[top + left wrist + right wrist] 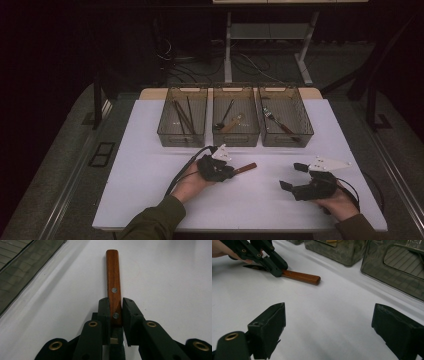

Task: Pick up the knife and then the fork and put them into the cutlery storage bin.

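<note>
The left hand-held gripper (116, 312) is clamped on the wooden handle of a knife (113, 277) lying on the bench (170, 277); the right hand-held gripper (329, 327) stands wide apart, holding nothing.

I work at a flat white rectangular tabletop (150, 190) with a pale wooden strip along its far edge. Three smoked, see-through plastic bins sit directly on it in a row at that far side, edges nearly touching. Taking the middle bin (235, 137) as my landmark, the left bin (182, 137) stands just beside it on one side and the right bin (286, 136) just beside it on the other. Nearer to me than the middle bin, well apart from it, a knife with a reddish-brown riveted wooden handle (246, 168) lies on the white surface, its handle end pointing away toward the right bin's side.
</note>
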`<action>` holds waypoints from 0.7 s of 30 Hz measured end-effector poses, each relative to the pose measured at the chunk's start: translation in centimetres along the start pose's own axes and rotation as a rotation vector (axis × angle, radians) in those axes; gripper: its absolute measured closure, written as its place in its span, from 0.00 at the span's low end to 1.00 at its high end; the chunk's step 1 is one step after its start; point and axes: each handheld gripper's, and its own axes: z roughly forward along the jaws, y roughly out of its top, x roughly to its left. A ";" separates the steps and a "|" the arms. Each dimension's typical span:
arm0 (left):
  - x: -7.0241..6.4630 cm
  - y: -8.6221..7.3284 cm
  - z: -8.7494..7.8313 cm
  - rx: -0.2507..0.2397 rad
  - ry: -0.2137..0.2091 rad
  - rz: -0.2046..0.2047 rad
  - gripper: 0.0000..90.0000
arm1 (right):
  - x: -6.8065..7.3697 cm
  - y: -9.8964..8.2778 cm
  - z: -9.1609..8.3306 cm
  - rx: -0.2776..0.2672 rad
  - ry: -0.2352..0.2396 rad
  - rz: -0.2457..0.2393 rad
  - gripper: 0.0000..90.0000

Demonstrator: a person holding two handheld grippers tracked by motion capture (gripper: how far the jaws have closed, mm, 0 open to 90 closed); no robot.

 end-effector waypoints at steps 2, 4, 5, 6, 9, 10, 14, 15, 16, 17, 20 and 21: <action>0.1 0.0 -0.2 0.008 -0.020 0.011 0.86 | -0.1 0.0 0.0 -0.001 0.013 0.000 0.14; -0.1 0.2 -0.4 0.003 -0.037 0.013 0.86 | -0.1 0.2 0.0 0.003 0.022 -0.008 0.14; -0.1 0.3 -0.6 0.009 -0.050 0.028 0.86 | -0.1 0.3 0.0 0.006 0.032 -0.012 0.14; -0.3 0.4 -0.7 0.001 -0.060 0.028 0.86 | -0.1 0.4 -0.1 0.008 0.048 -0.018 0.17; -0.7 0.8 -1.3 -0.006 -0.103 0.048 0.86 | 0.2 0.9 -0.2 0.043 0.097 -0.040 0.17; -0.9 0.9 -1.5 -0.004 -0.117 0.048 0.86 | 0.3 1.1 -0.1 0.057 0.119 -0.050 0.17; -1.7 1.1 -2.0 -0.003 -0.166 0.080 0.86 | 1.2 1.8 -0.2 0.074 0.195 -0.121 0.16; -2.0 1.2 -2.2 -0.001 -0.180 0.090 0.86 | 1.3 1.9 0.0 0.078 0.211 -0.137 0.16; -2.2 1.2 -2.3 -0.007 -0.191 0.099 0.86 | 1.5 2.0 0.1 0.093 0.224 -0.146 0.16; -2.5 1.3 -2.4 -0.007 -0.205 0.112 0.86 | 1.8 2.1 0.3 0.113 0.235 -0.150 0.16; -3.3 1.5 -2.6 0.001 -0.228 0.151 0.85 | 2.3 2.5 0.9 0.143 0.264 -0.176 0.16; -3.6 1.6 -2.7 0.001 -0.237 0.162 0.85 | 2.5 2.7 1.1 0.146 0.273 -0.184 0.17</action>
